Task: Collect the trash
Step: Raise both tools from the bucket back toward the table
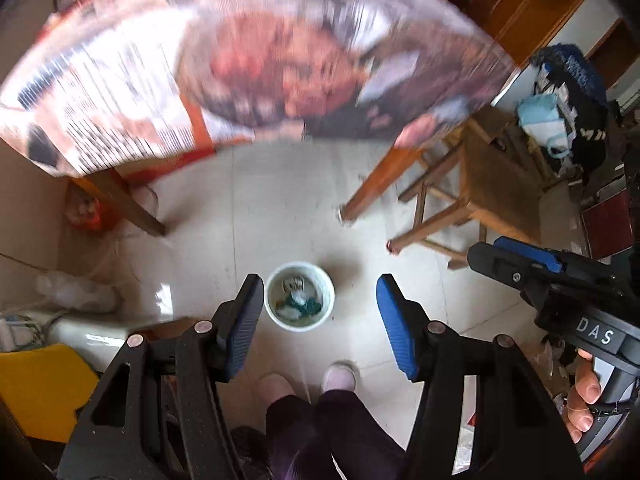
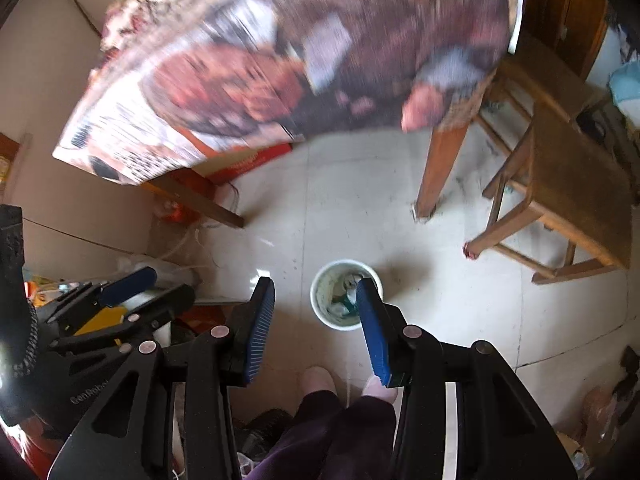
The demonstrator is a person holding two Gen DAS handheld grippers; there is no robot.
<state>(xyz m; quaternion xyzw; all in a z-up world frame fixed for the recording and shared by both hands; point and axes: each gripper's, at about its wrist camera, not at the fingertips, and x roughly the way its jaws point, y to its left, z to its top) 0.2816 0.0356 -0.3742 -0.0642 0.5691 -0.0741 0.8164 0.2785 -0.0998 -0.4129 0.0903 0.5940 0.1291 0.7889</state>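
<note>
Trash already lies in small round white plastic bin on tiled floor, near person's feet. Left gripper & right gripper hang above, both spread wide, holding nothing. Drop step looks done; next probably needs reaching for another piece.

Motion blur up top, clipping along the bottom edges

Table cover at 12 o'clock is smeared in both views; its print and text are unreadable. Bin rim at 3 o'clock is hidden behind the right gripper's finger in the right view, and the contents are too small to identify. Person's legs are cut off at 6 o'clock. Stool is clipped at 3 o'clock.
</note>
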